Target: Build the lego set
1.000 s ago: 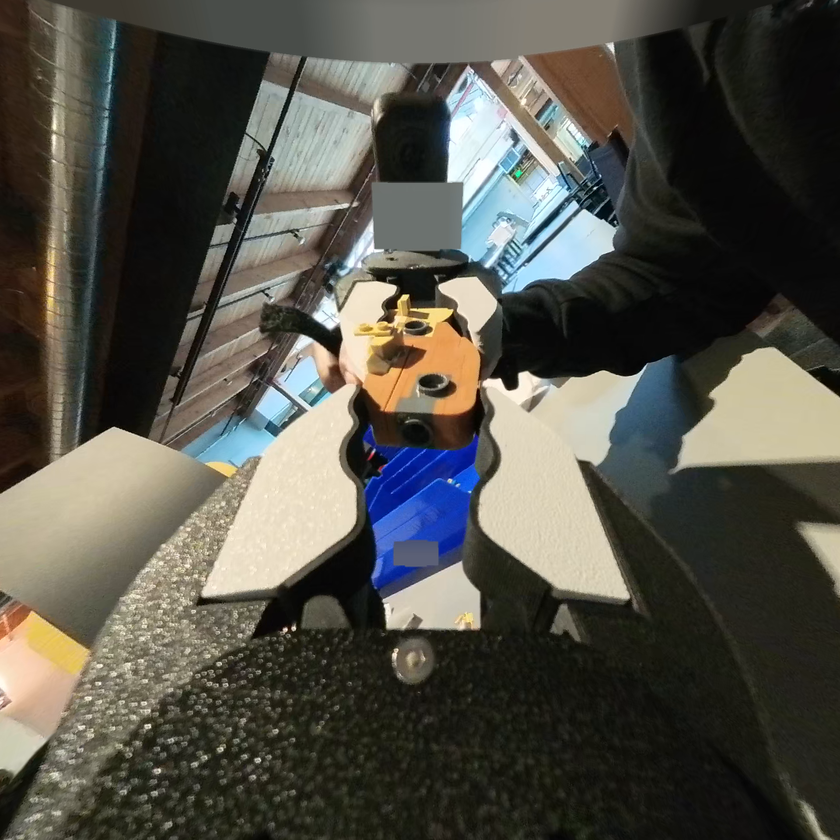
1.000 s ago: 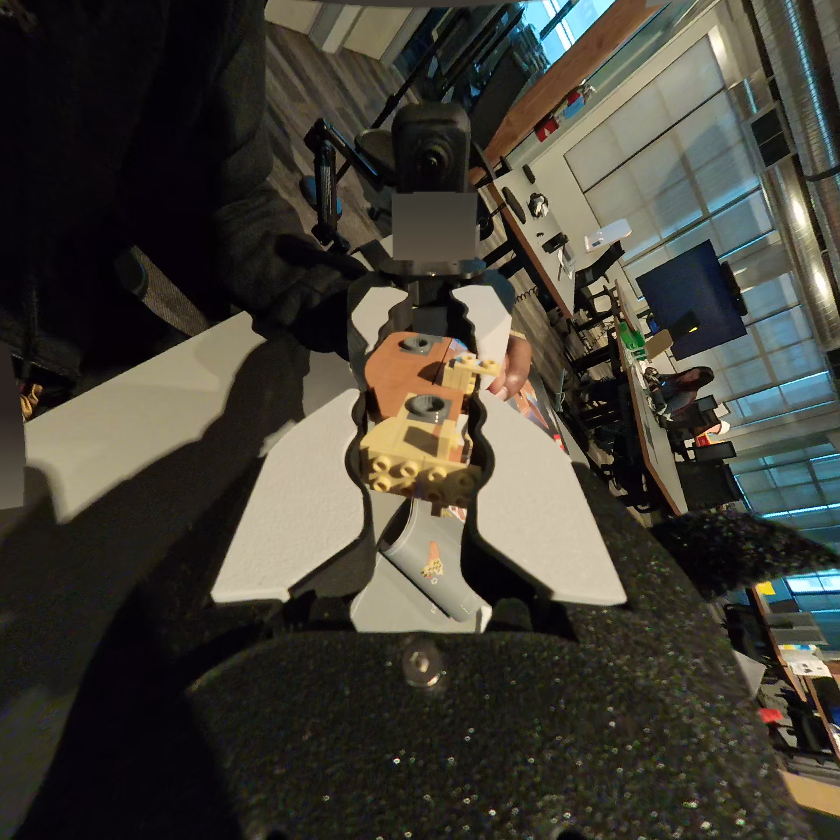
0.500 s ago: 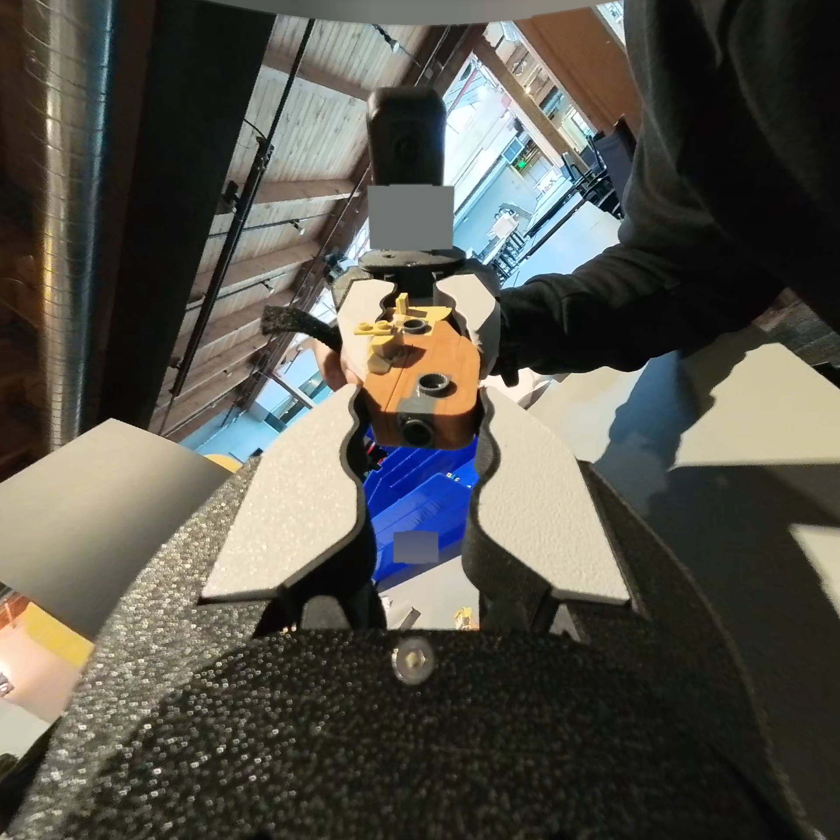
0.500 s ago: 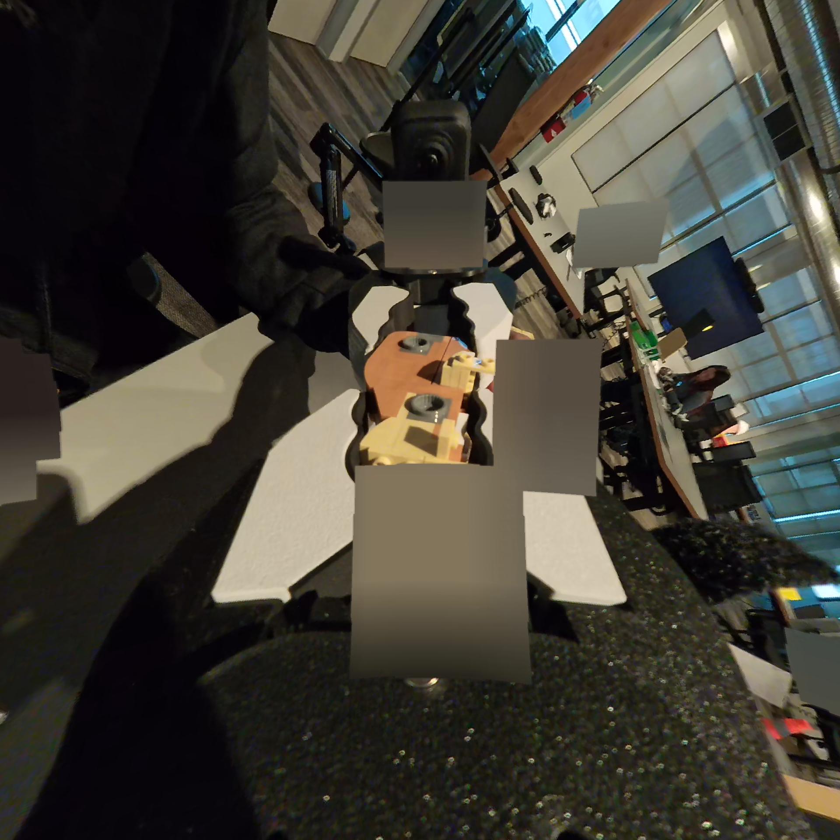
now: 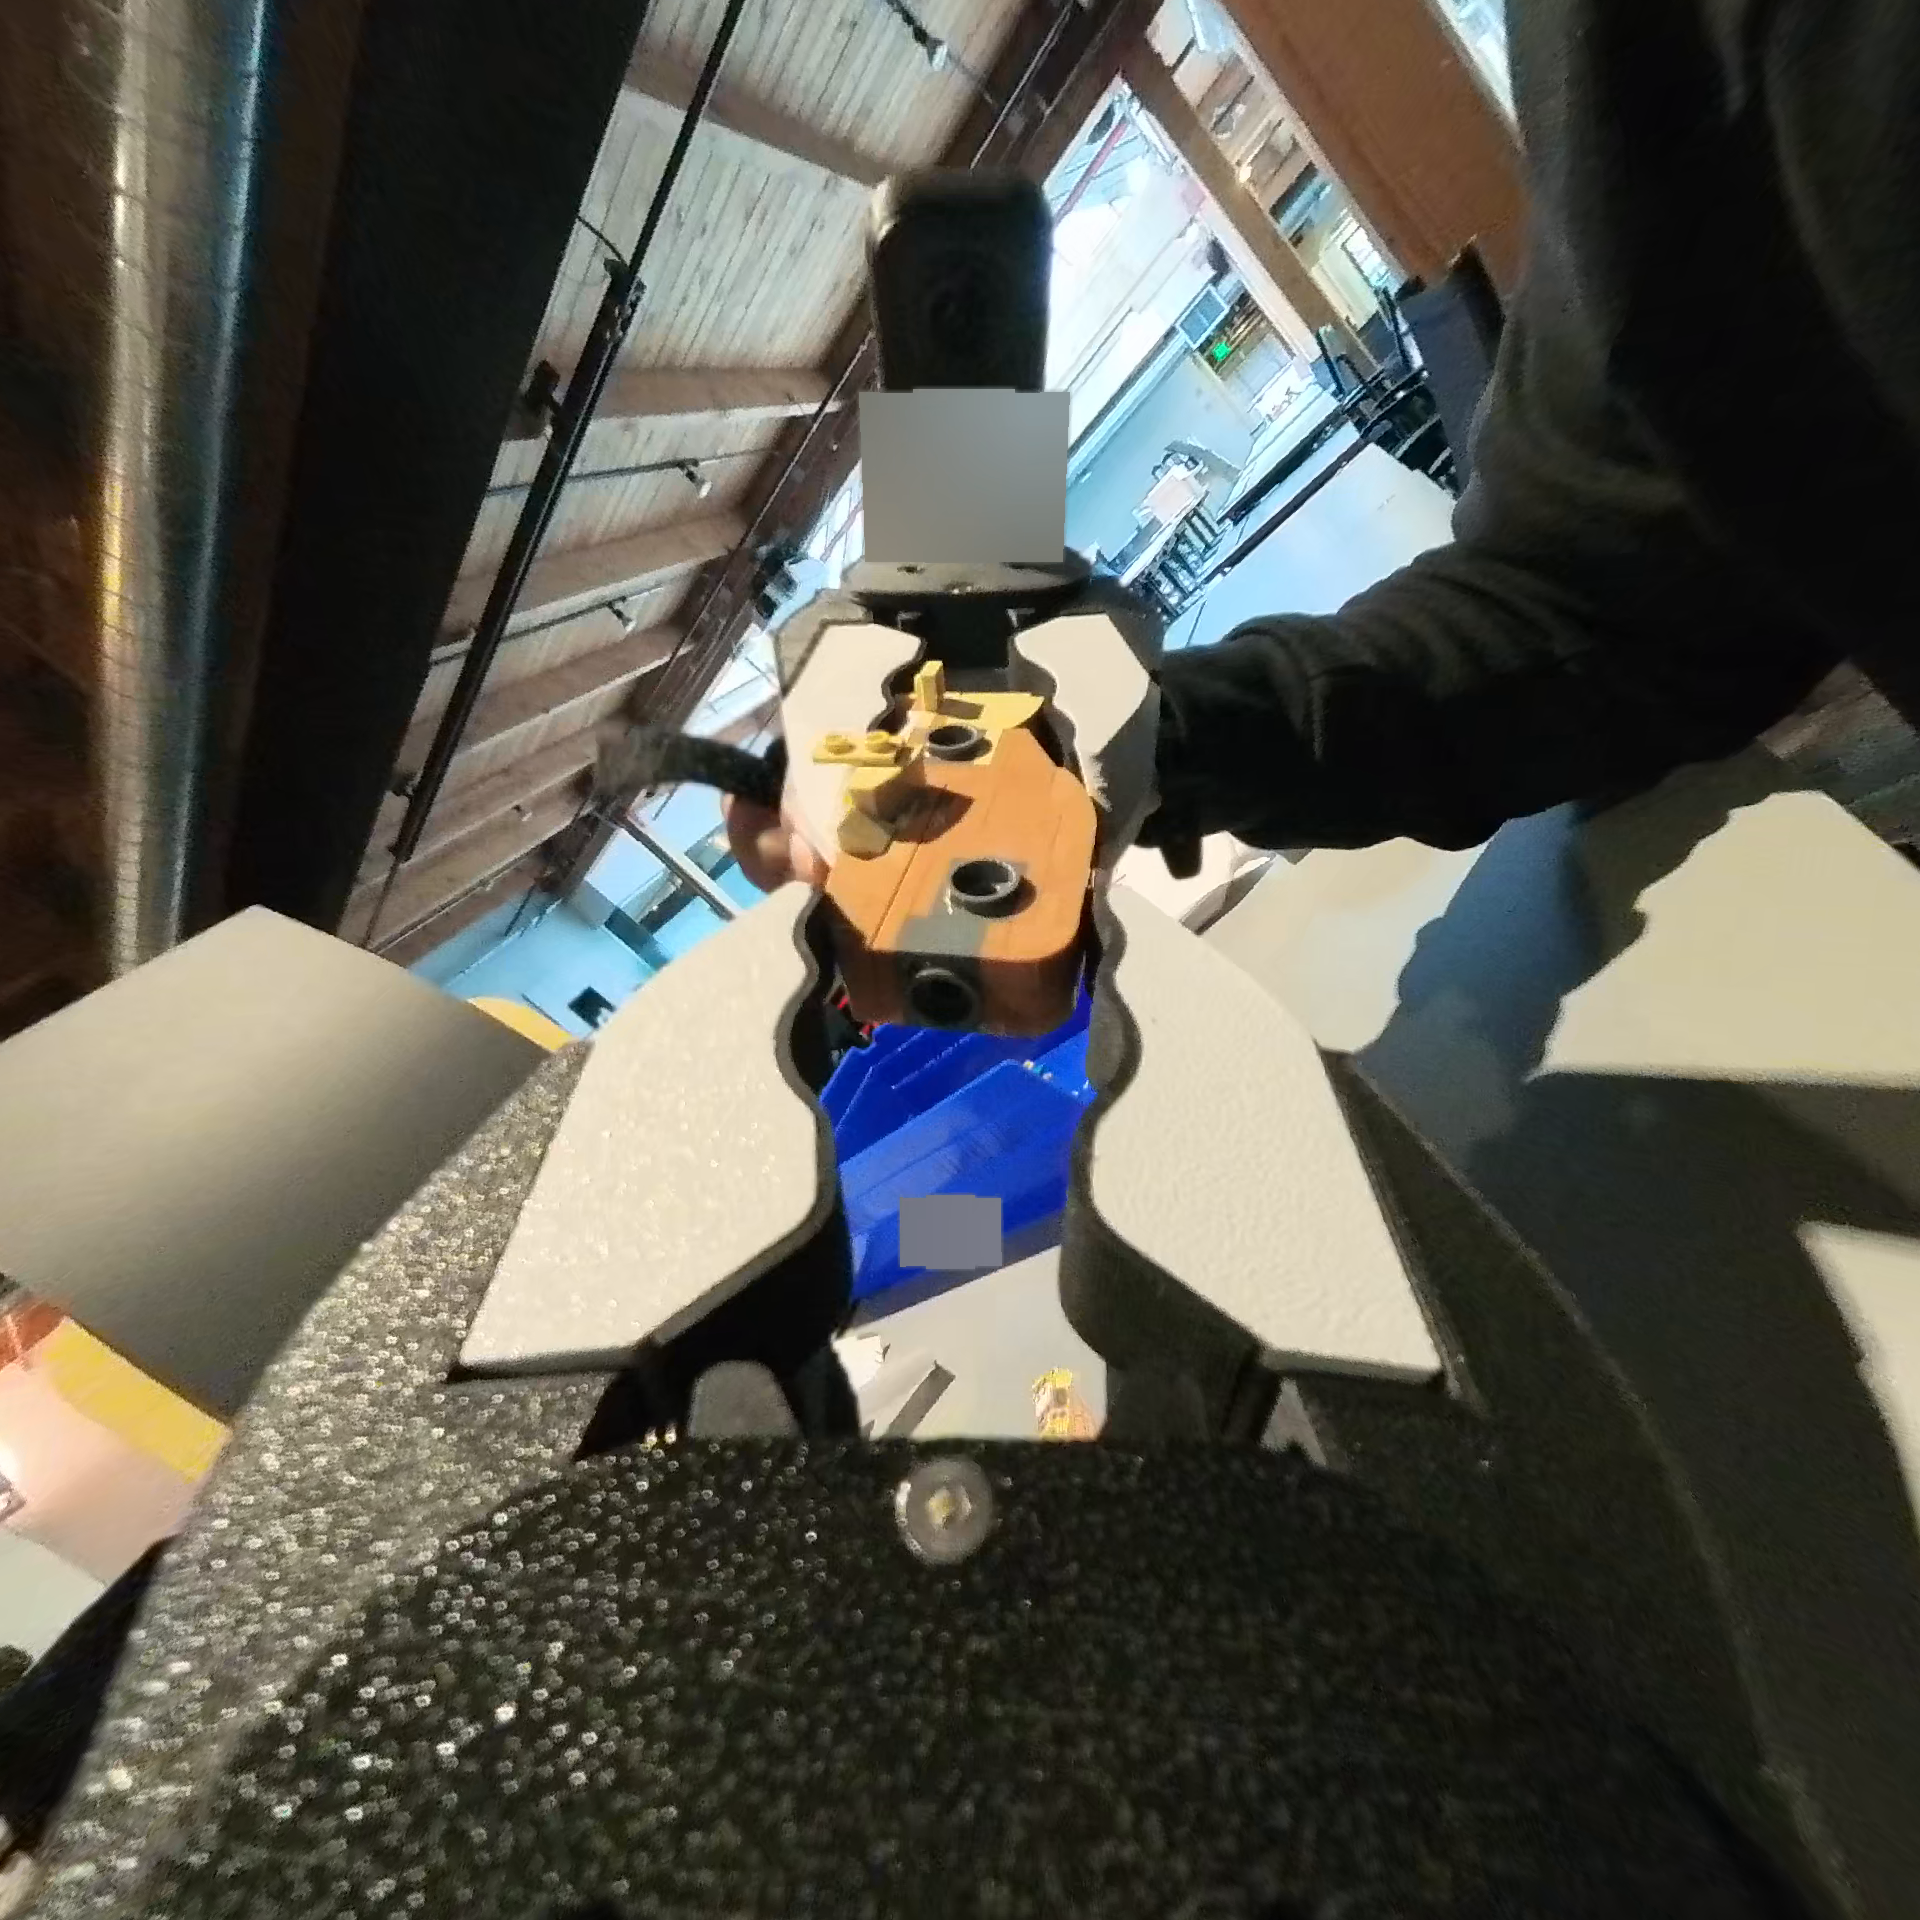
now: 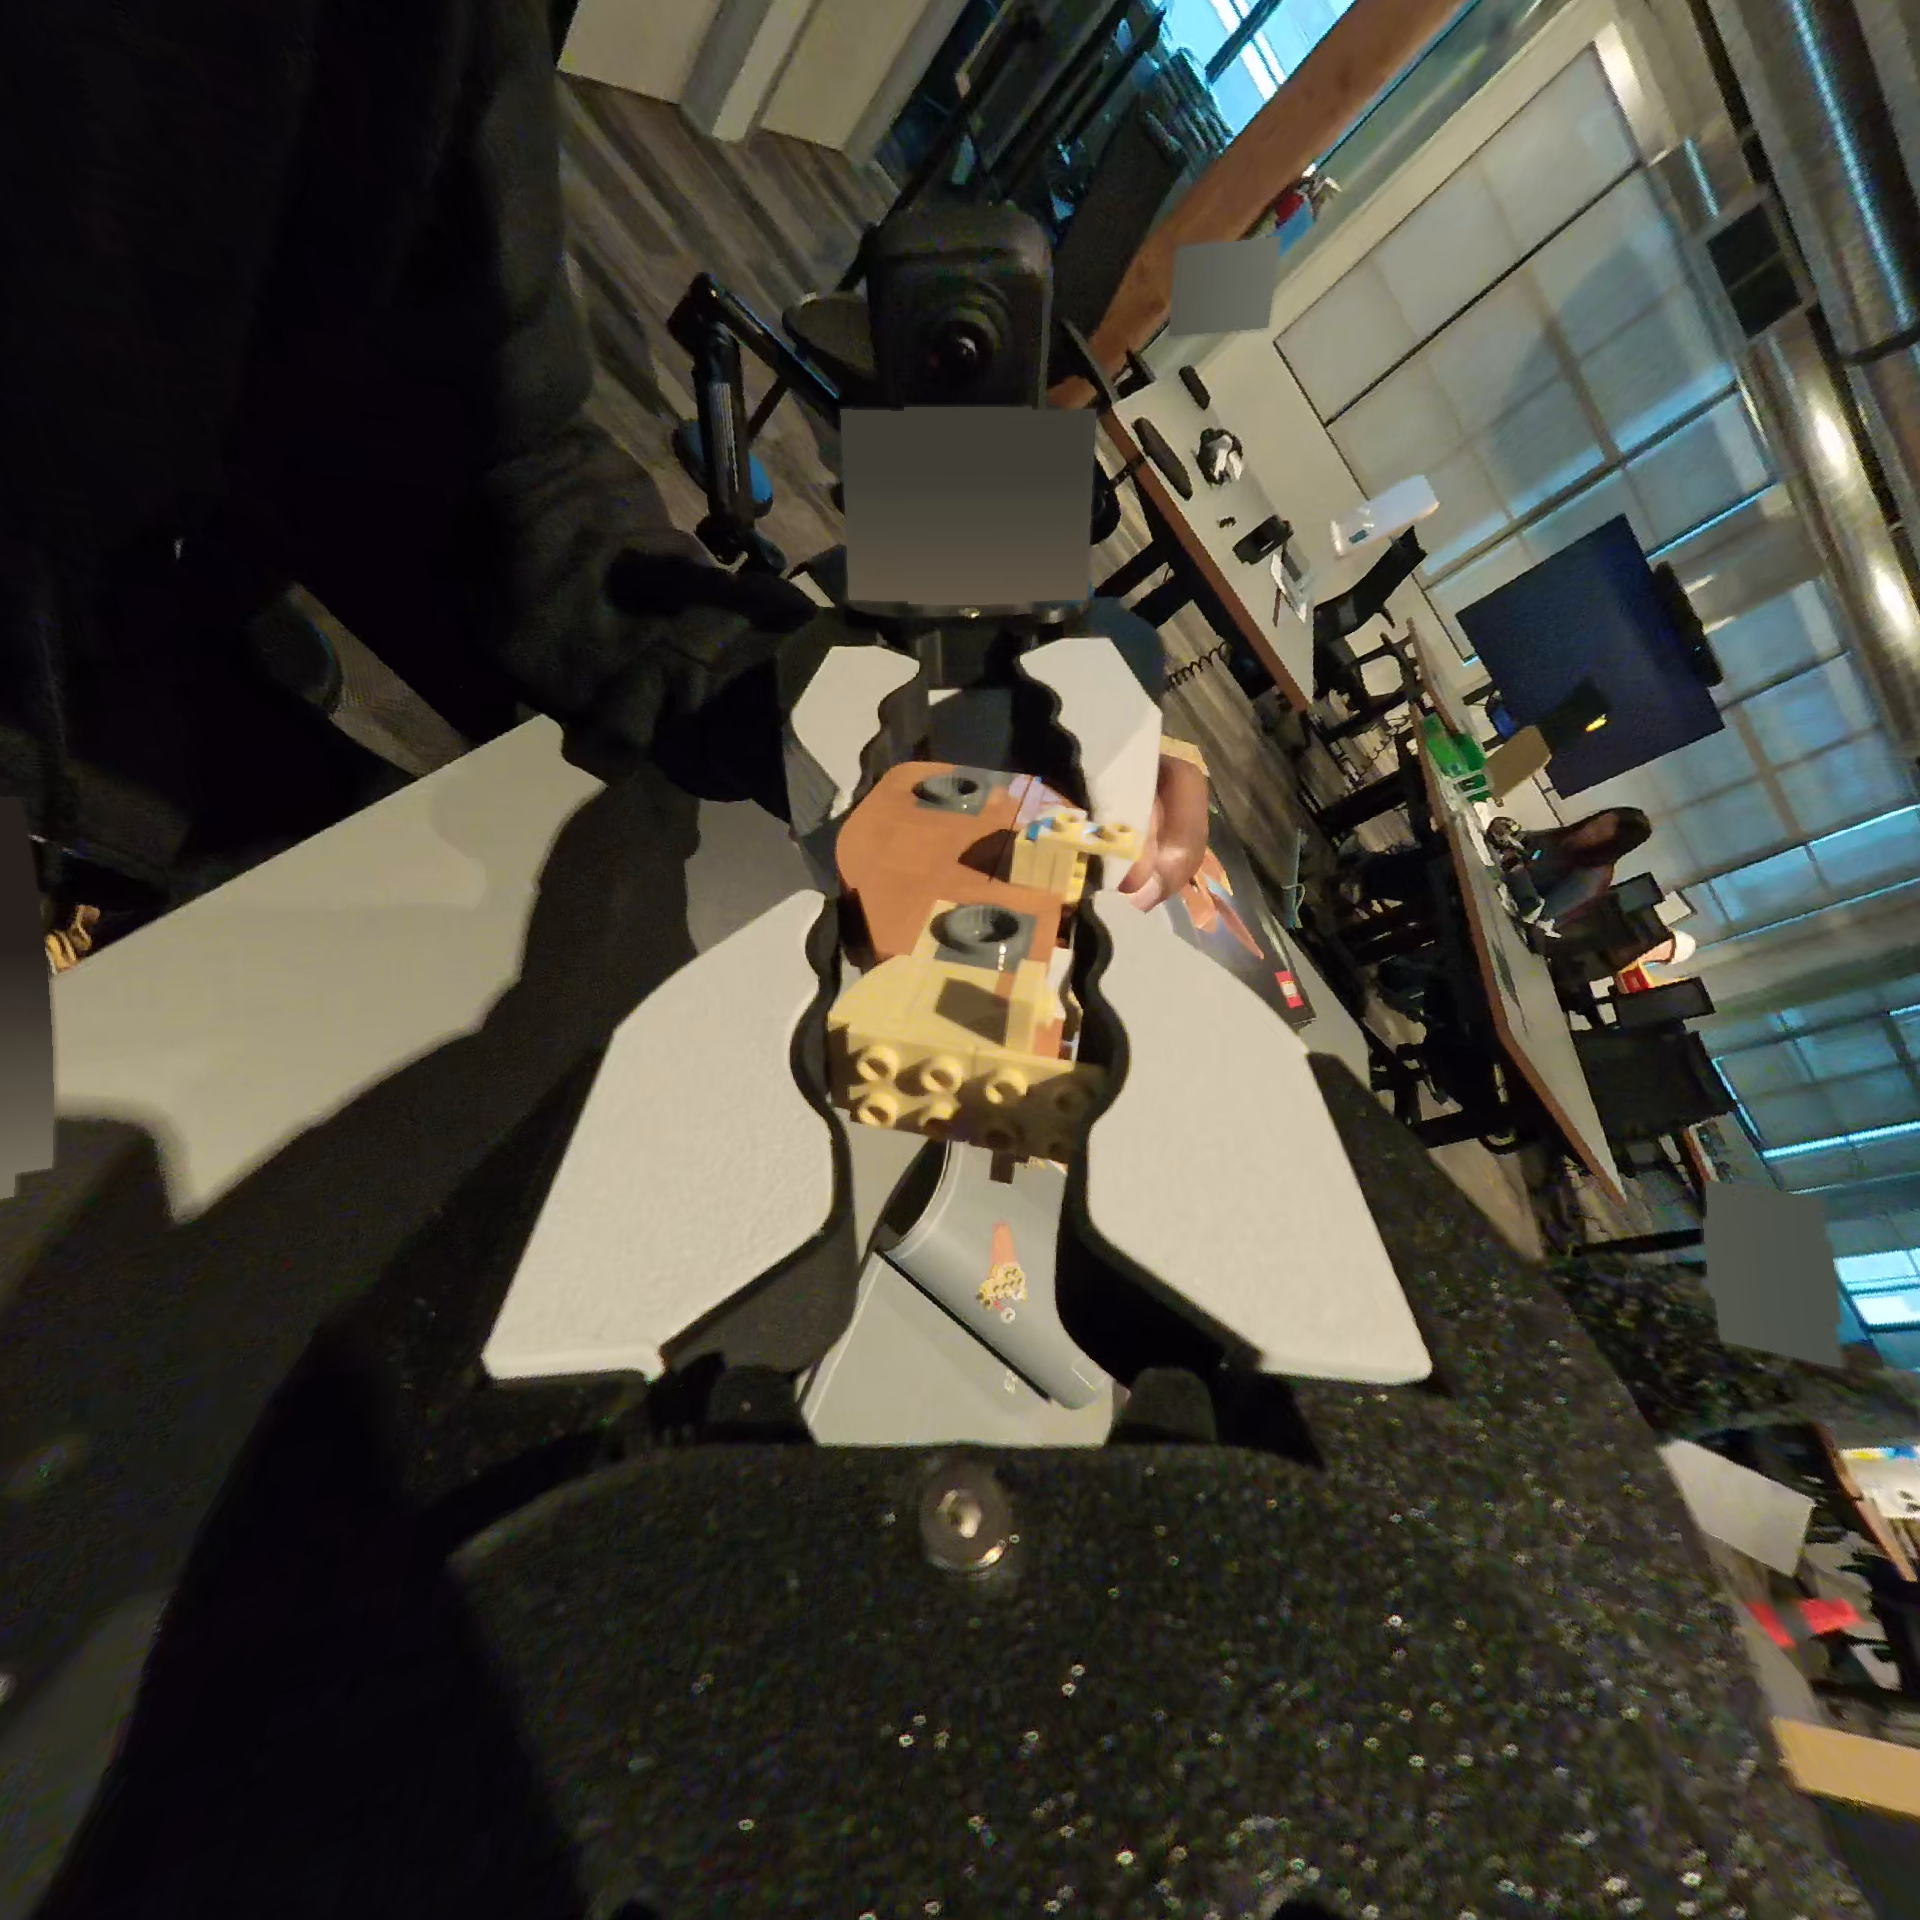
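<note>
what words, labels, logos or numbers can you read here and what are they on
No text here is clear enough to quote.
On the dark box beside the lego model: a small red logo, too small to read.
On the curled grey page: a printed picture, no legible words.
On the distant green sign: blurred.

Beside the tall windows [image 6: 1621, 436] stand long desks [image 6: 1205, 488], a dark monitor [image 6: 1579, 644] and what look like office chairs [image 6: 1652, 1049].

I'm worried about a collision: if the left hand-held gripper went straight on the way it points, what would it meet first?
The left hand-held gripper already clamps the brown lego build; straight beyond that, it would likely meet the right hand-held gripper gripping the far end.
</note>
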{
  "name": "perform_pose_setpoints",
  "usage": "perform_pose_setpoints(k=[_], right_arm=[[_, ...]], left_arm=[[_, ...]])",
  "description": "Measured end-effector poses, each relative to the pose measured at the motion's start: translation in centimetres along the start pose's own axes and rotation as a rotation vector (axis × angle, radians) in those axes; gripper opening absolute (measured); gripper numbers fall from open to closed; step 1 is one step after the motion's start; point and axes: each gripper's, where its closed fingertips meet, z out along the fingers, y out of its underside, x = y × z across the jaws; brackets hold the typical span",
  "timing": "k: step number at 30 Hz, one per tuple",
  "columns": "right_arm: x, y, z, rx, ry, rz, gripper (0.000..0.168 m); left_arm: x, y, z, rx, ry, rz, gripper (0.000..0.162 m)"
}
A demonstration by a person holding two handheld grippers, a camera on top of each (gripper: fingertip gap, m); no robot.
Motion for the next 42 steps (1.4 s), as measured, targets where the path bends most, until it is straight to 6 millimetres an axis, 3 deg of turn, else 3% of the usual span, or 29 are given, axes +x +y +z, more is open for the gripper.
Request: perform_pose_setpoints(k=[7,16,42], right_arm=[[0.34,0.49,0.37,-0.025,0.021,0.033,0.05],[0.21,0.65,0.44,0.012,-0.003,0.073,0.046],[-0.18,0.9,0.13,0.026,-0.049,0.061,0.045]], left_arm=[[-0.05,0.17,0.05,-0.008,0.013,-0.05,0.046],[-0.05,0.75,0.19,-0.029,0.041,-0.146,0.046],[0.35,0.78,0.53,-0.057,0.035,-0.095,0.045]])
